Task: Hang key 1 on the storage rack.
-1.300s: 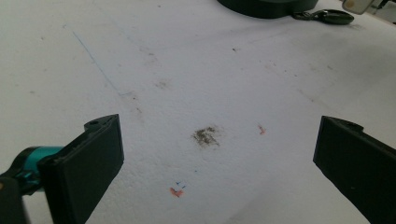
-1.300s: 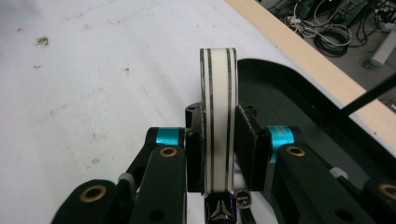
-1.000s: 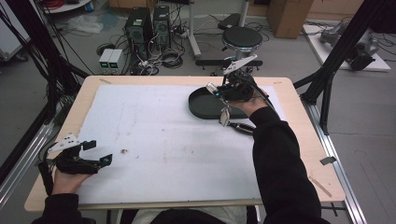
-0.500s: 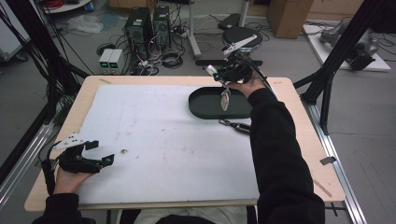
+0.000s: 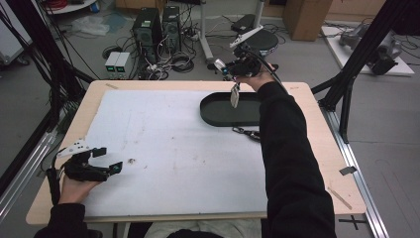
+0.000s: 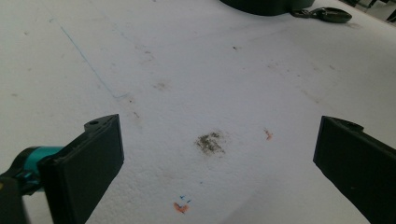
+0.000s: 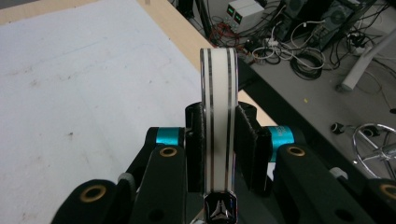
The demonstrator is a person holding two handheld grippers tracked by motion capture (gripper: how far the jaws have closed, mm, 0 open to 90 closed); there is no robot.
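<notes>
The right tool (image 5: 236,74) is pinching a white keyring tag (image 5: 235,95) above the far tray (image 5: 214,115); the thin tag is risking slipping sideways. The left tool (image 5: 106,159) is resting wide.

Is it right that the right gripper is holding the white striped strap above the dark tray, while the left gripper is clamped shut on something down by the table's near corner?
Not quite. The left gripper is open and holds nothing; the left gripper view shows its jaws wide apart over the bare white mat. The rest holds: the right gripper grips the white striped strap above the dark tray.
</notes>
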